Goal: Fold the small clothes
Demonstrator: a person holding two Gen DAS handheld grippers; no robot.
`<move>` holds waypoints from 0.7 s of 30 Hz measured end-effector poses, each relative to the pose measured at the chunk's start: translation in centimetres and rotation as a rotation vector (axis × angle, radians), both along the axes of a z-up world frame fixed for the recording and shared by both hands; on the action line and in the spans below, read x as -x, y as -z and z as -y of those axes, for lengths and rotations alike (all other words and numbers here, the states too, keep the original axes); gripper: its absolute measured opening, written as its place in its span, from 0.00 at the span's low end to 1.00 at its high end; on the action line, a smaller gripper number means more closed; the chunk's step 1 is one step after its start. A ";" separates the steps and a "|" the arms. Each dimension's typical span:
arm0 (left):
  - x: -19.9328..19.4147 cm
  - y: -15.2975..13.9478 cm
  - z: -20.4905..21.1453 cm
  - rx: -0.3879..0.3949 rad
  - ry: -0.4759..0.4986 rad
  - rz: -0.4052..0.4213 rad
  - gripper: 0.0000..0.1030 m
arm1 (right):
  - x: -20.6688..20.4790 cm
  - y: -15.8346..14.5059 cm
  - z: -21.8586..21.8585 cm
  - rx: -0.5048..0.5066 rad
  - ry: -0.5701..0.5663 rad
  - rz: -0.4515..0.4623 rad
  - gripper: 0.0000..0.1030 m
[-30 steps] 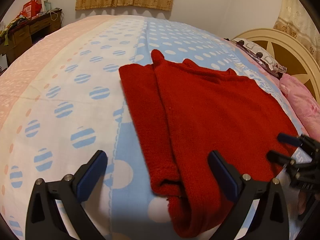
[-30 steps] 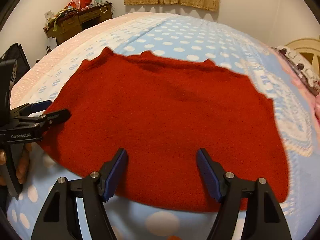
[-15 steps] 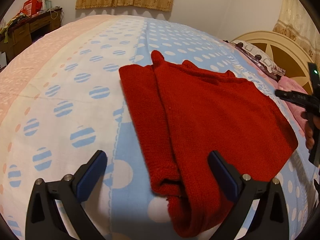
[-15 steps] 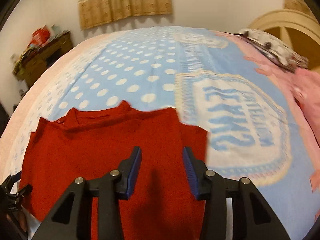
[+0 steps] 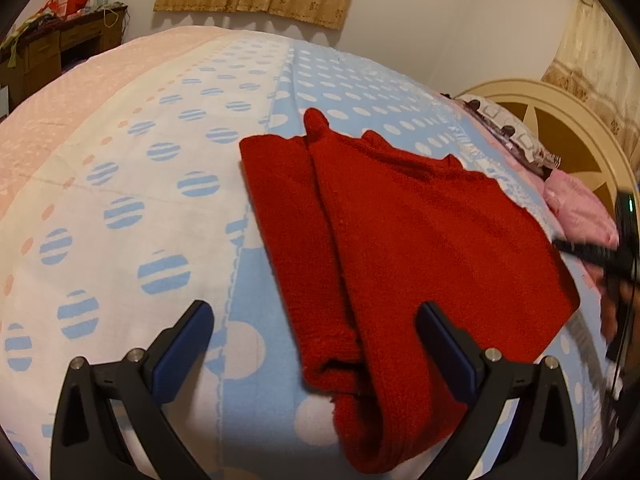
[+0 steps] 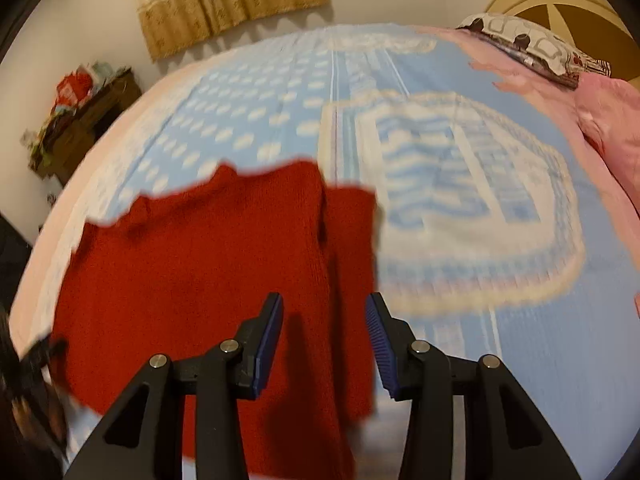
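A red knitted sweater (image 5: 400, 240) lies flat on the bed, its left side folded in over the body as a long strip. My left gripper (image 5: 314, 316) hangs wide open over the near end of that strip, with nothing between the pads. In the right wrist view the sweater (image 6: 200, 272) fills the lower left. My right gripper (image 6: 324, 304) hovers above its right edge with the jaws partly apart, narrower than before, gripping nothing. The right gripper (image 5: 580, 250) also shows blurred at the right rim of the left wrist view.
The bedspread (image 5: 140, 200) is blue, white and pink with dots. A cream headboard (image 5: 560, 132), a patterned pillow (image 5: 508, 132) and a pink cloth (image 5: 580, 208) lie at the right. A cluttered wooden desk (image 5: 60, 48) stands against the far left wall.
My right gripper has swung from the sweater's middle to its right edge, rolling as it went, and its jaws have narrowed. The left gripper and the sweater have stayed still.
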State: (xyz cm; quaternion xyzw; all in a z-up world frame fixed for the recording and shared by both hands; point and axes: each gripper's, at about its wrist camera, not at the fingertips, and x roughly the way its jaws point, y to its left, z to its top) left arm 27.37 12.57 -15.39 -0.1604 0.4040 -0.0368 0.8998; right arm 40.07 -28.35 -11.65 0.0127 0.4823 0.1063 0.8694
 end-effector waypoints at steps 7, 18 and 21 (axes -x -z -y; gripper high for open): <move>0.4 -0.1 -0.1 -0.012 -0.013 -0.009 1.00 | 4.3 1.3 -1.8 0.087 -0.114 -0.009 0.07; 0.4 0.0 -0.1 -0.027 -0.011 -0.013 1.00 | 7.0 2.4 0.6 0.012 -0.083 0.010 0.07; 0.5 0.1 0.2 -0.042 -0.001 -0.022 1.00 | 6.5 2.0 1.2 -0.037 -0.022 0.011 0.38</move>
